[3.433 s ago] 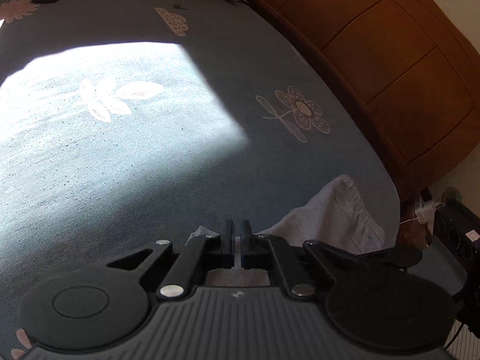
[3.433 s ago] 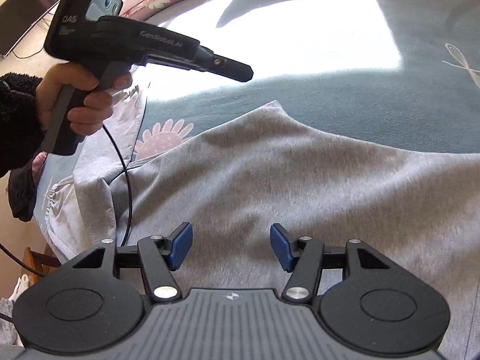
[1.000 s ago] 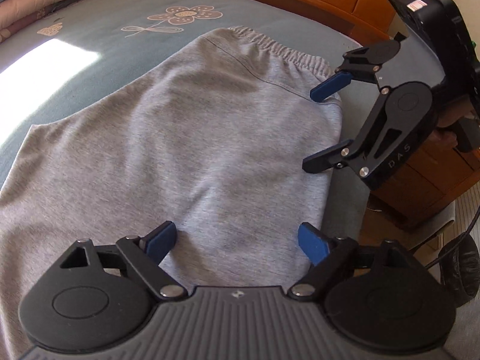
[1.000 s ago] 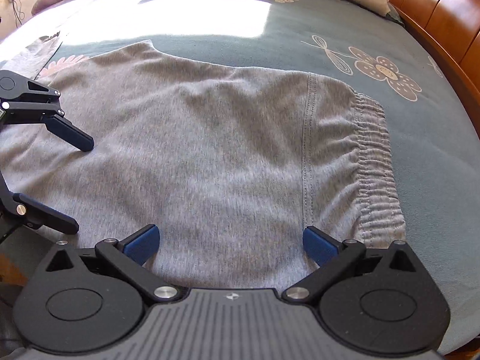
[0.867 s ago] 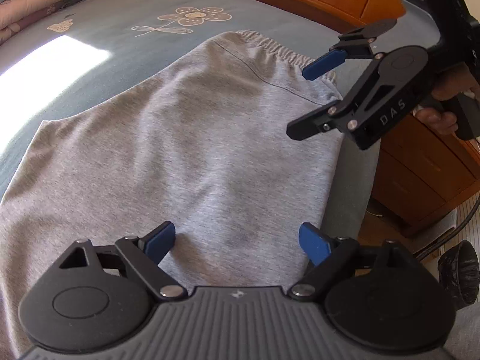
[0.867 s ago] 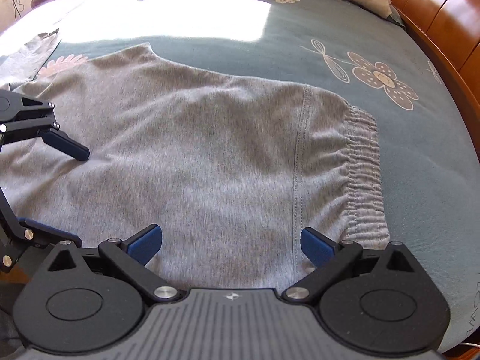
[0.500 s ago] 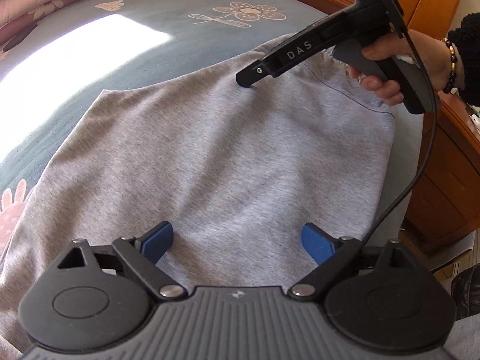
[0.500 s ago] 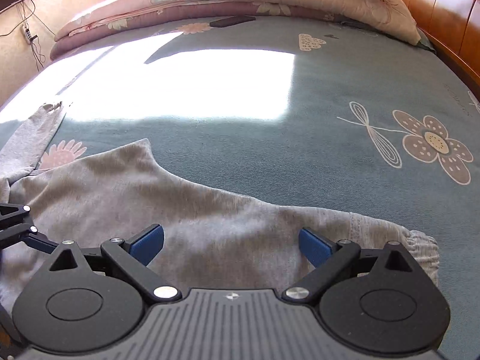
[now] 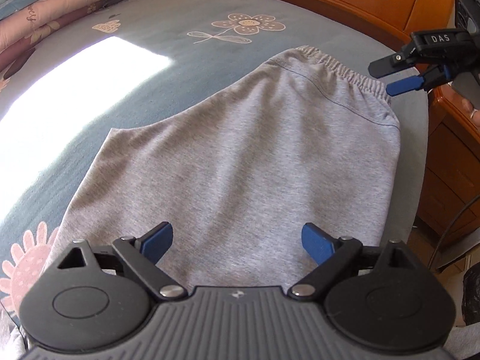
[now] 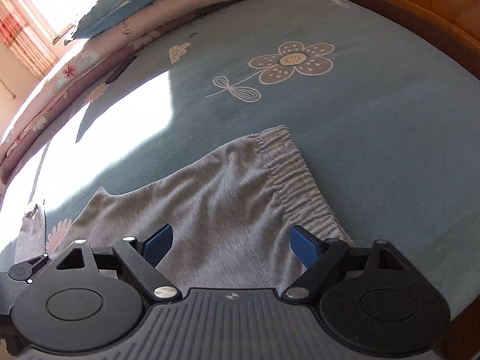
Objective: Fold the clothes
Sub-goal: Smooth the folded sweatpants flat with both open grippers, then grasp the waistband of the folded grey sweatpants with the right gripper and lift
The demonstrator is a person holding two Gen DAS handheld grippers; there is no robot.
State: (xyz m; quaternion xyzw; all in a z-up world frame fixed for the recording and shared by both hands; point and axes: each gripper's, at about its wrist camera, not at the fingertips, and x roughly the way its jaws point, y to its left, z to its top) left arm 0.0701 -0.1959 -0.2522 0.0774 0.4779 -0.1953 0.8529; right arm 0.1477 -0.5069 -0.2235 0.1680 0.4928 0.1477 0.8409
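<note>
In the left wrist view the left tongs [image 9: 237,243] hang with their blue pads wide apart above the near part of the grey trousers [image 9: 255,156], gripping nothing. The trousers lie flat on the blue flowered bed [image 9: 180,30], waistband [image 9: 336,66] at the far end. Just beside that waistband, the right tongs [image 9: 396,81] are closing, nothing pinched between them yet. Beyond, folded quilts [image 10: 126,30] line the bed's far edge.
</note>
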